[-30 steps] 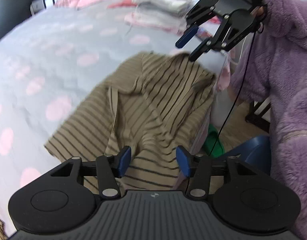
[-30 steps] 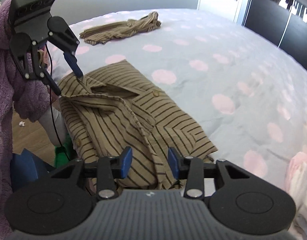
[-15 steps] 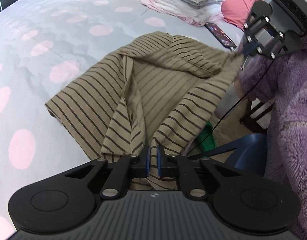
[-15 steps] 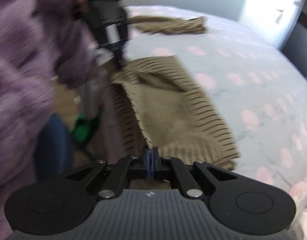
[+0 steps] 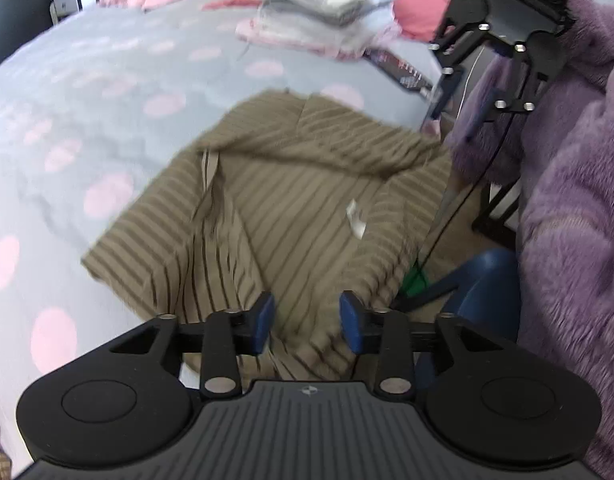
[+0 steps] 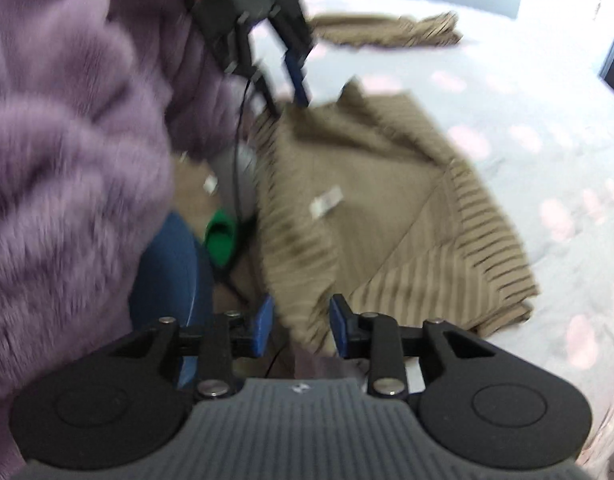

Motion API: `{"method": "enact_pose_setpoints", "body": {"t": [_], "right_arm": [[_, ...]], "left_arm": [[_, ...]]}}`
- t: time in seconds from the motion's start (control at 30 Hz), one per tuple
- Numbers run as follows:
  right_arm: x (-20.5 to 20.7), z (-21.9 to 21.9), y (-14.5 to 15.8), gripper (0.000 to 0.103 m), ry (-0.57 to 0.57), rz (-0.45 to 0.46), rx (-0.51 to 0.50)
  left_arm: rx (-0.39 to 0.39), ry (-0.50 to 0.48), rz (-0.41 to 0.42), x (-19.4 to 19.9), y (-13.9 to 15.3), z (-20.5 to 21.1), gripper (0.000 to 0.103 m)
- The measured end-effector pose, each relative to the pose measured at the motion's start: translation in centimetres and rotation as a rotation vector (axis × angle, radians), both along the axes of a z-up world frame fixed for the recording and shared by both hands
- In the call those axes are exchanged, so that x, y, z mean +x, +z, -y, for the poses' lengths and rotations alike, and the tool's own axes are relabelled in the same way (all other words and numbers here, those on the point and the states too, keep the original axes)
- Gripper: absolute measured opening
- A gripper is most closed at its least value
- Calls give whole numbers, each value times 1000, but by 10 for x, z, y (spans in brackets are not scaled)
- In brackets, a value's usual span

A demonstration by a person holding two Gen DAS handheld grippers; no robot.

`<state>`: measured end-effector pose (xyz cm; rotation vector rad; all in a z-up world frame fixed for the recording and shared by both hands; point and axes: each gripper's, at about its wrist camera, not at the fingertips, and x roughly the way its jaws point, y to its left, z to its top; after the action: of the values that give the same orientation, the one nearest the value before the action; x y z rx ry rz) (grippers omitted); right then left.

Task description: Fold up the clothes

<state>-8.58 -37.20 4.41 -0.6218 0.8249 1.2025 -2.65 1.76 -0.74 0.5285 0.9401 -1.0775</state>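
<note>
Although the striped brown shirt (image 5: 307,200) lies on the near edge of the bed (image 5: 107,80), it is far from a finished fold. It rests partly doubled over, with its inner side and a small white label (image 5: 355,218) showing, its near hem spilling over the bed's edge toward the floor, and loose creases running through the middle. I judge this to be an early stage: one rough turn of the fabric seems made, while the sleeves and the final squaring remain to be done.

The left gripper (image 5: 306,320) hovers just above the near hem with its jaws released and nothing between them. The right gripper (image 6: 301,326), seen in its own view, likewise has its jaws parted over the hanging hem, gripping nothing; motion blur makes it hard to say whether the cloth touches its fingers.

At the far side of the bed a stack of folded clothes (image 5: 327,8) sits near the pink pillows, which suggests some garments are already finished. A second striped brown garment (image 6: 387,32) lies crumpled further up the bed, well apart from the shirt, and looks unfolded. So, by my reading, this shirt and at least that one are left.
</note>
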Motion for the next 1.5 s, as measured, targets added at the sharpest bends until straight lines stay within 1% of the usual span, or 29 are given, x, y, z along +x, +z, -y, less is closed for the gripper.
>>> {"method": "enact_pose_setpoints", "body": {"t": [0.03, 0.1, 0.2, 0.27, 0.33, 0.43, 0.5, 0.57, 0.6, 0.63, 0.7, 0.73, 0.77, 0.8, 0.83, 0.87, 0.93, 1.0, 1.07, 1.23, 1.3, 1.33, 1.47, 1.5], "right_arm": [[4, -1, 3, 35, -15, 12, 16], [10, -8, 2, 35, -26, 38, 8], [14, -24, -11, 35, -17, 70, -53], [17, -32, -20, 35, -30, 90, -96], [25, -37, -29, 35, -109, 105, -124], [33, -38, -36, 35, -255, 87, -114], [33, -39, -40, 36, -307, 82, -111], [26, -45, -48, 39, -319, 101, -145], [24, -49, -53, 40, -323, 111, -165], [22, -52, -58, 41, -328, 117, -182], [25, -57, -66, 41, -357, 86, -193], [27, -59, -70, 41, -374, 72, -201], [28, -60, -73, 38, -388, 74, -218], [30, -61, -76, 31, -398, 77, -235], [30, -60, -77, 23, -394, 80, -242], [31, -57, -76, 11, -393, 74, -237], [35, -49, -68, 7, -425, 40, -197], [41, -38, -59, 5, -467, 5, -144], [46, -27, -50, 5, -521, -2, -105], [60, -6, -40, 4, -662, 23, -55], [62, -4, -40, 3, -682, 45, -69], [64, -5, -41, 3, -680, 39, -67], [61, -8, -39, 4, -635, 27, -62], [60, -8, -37, 6, -625, 21, -57]], "left_arm": [[-6, -6, 6, 2, 2, 3, 40], [-2, -35, 12, 6, 0, 13, 41], [8, -92, 21, 8, -7, 32, 41], [21, -132, 31, 0, -13, 46, 41], [42, -172, 46, -9, -21, 57, 41], [89, -205, 68, -21, -36, 70, 41], [120, -228, 76, -27, -45, 74, 41], [152, -242, 89, -31, -53, 78, 41], [163, -239, 93, -31, -55, 79, 40], [169, -231, 90, -30, -56, 80, 35], [182, -214, 85, -28, -59, 81, 31], [188, -204, 83, -26, -60, 81, 26], [193, -197, 84, -25, -60, 81, 21], [195, -190, 85, -24, -59, 79, 18], [191, -184, 83, -23, -58, 77, 12], [185, -176, 82, -23, -56, 75, 10], [168, -149, 74, -21, -52, 69, 6], [147, -116, 65, -18, -47, 63, 5], [133, -85, 62, -19, -40, 55, 4], [89, -14, 44, -14, -23, 41, 1], [89, 2, 50, -14, -21, 39, 1], [90, 6, 53, -14, -20, 38, 1], [98, -2, 65, -16, -21, 38, 1], [96, -5, 66, -15, -21, 38, 1]]}}
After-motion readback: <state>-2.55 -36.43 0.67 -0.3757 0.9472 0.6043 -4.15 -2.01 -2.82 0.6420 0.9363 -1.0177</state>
